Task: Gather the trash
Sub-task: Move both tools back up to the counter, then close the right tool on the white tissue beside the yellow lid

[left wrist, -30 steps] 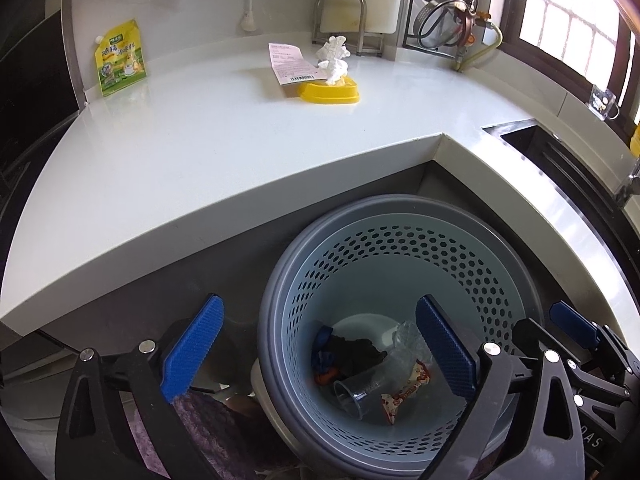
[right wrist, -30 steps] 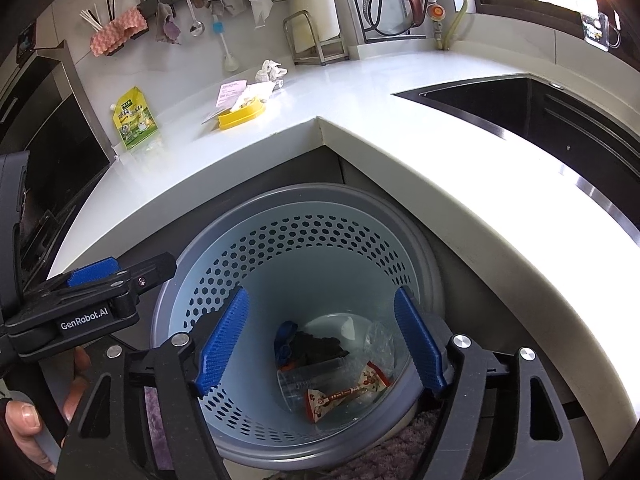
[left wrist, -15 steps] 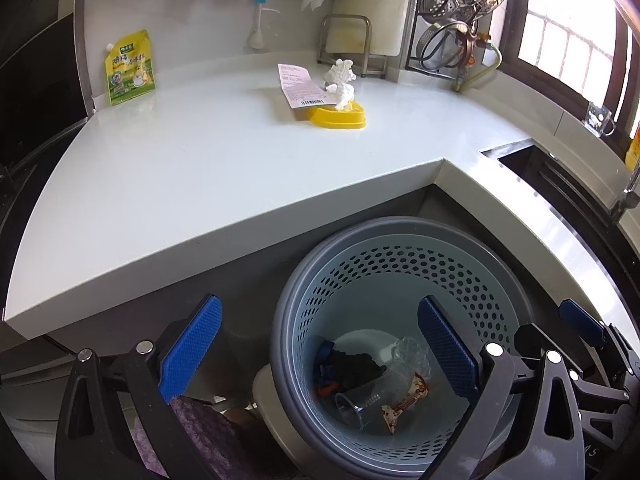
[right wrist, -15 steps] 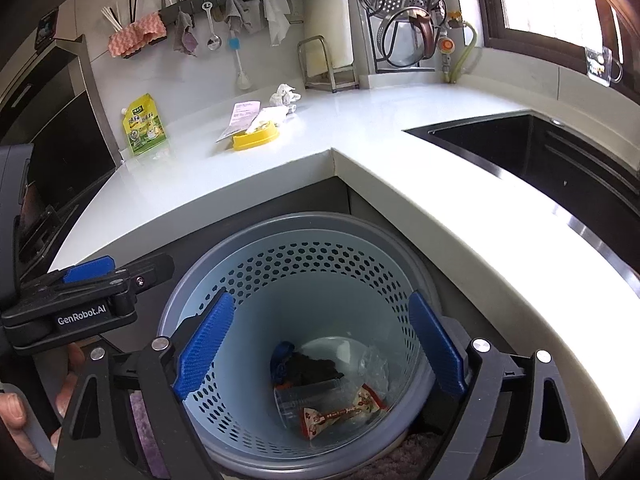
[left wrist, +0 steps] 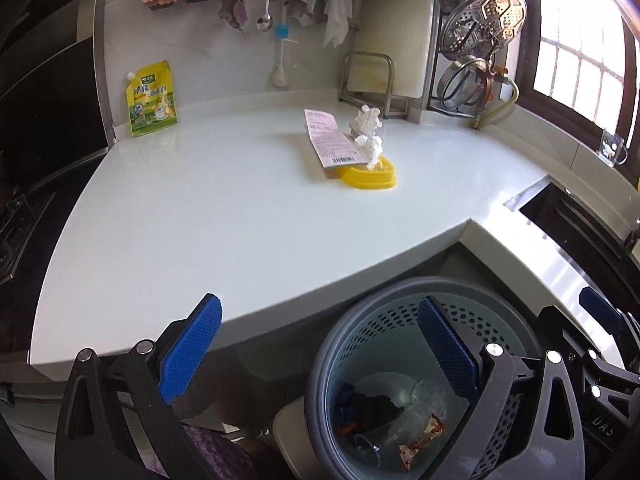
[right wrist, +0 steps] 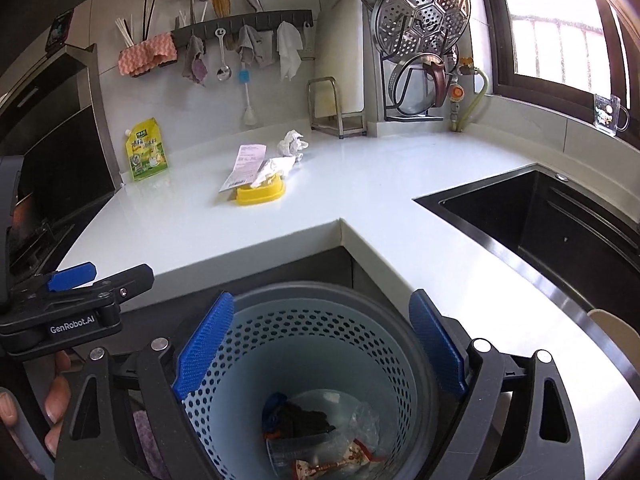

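A: How do the jaws stand?

B: Both are spread wide with nothing between the blue pads. The left gripper (left wrist: 320,344) hangs at the counter's front edge; the right gripper (right wrist: 320,344) hangs over the perforated waste basket (right wrist: 304,300).

A: What lies in the basket?

B: At the bottom, a clear plastic cup (left wrist: 376,440) on its side, a red-and-white snack wrapper (left wrist: 420,436) beside it, crumpled clear plastic (right wrist: 362,420), and a dark wad with blue and orange bits (left wrist: 368,406) that I cannot identify.

A: And the trash not yet collected?

B: Well apart from both grippers, far back on the white countertop (left wrist: 224,216). A yellow dish (right wrist: 260,193) holds a crumpled white tissue (right wrist: 276,168), with a printed receipt (right wrist: 244,166) leaning across its edge. A second tissue wad (right wrist: 292,143) sits just behind, on the counter. Farther left, a yellow-green spouted pouch (left wrist: 151,99) stands against the wall.

A: Anything else around?

B: A black sink (right wrist: 552,220) is sunk into the counter's right wing. On the wall, a rail (right wrist: 240,26) carries cloths, a ladle and a brush; a metal steamer basket (right wrist: 420,14) hangs by the window.
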Action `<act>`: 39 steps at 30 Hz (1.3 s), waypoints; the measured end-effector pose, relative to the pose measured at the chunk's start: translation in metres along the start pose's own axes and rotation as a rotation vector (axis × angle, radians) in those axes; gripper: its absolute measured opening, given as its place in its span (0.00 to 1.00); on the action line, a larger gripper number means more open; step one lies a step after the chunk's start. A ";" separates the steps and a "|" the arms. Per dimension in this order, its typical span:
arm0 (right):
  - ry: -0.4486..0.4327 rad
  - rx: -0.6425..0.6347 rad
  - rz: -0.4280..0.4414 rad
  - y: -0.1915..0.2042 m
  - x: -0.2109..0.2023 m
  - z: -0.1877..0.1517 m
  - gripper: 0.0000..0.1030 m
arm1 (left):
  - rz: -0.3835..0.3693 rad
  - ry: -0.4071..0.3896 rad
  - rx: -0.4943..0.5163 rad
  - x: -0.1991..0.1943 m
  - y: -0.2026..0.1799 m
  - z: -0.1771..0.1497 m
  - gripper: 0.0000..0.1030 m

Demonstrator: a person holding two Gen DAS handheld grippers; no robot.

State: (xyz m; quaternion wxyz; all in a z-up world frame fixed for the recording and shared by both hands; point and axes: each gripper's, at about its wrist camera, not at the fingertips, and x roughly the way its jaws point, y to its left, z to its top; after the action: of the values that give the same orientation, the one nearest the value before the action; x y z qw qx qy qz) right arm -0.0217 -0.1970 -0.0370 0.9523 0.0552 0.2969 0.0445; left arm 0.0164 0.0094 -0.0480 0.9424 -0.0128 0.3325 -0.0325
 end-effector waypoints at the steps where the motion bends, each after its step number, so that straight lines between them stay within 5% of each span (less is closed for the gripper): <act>1: -0.007 -0.006 0.000 0.001 0.003 0.006 0.83 | 0.003 -0.011 -0.001 0.001 0.001 0.007 0.94; 12: -0.076 -0.157 -0.033 0.020 0.050 0.080 0.83 | 0.066 -0.047 -0.028 0.038 0.022 0.076 0.94; 22: 0.030 -0.174 0.035 0.034 0.128 0.133 0.83 | 0.079 -0.008 -0.033 0.077 0.032 0.105 0.94; 39: 0.226 -0.118 0.091 0.042 0.243 0.165 0.83 | 0.066 0.047 -0.050 0.123 0.039 0.120 0.94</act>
State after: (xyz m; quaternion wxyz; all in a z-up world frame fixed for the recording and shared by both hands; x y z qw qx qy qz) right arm 0.2698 -0.1397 -0.0328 0.9114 0.0071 0.3962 0.1108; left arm 0.1896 0.0400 -0.0338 0.9344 -0.0246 0.3554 0.0068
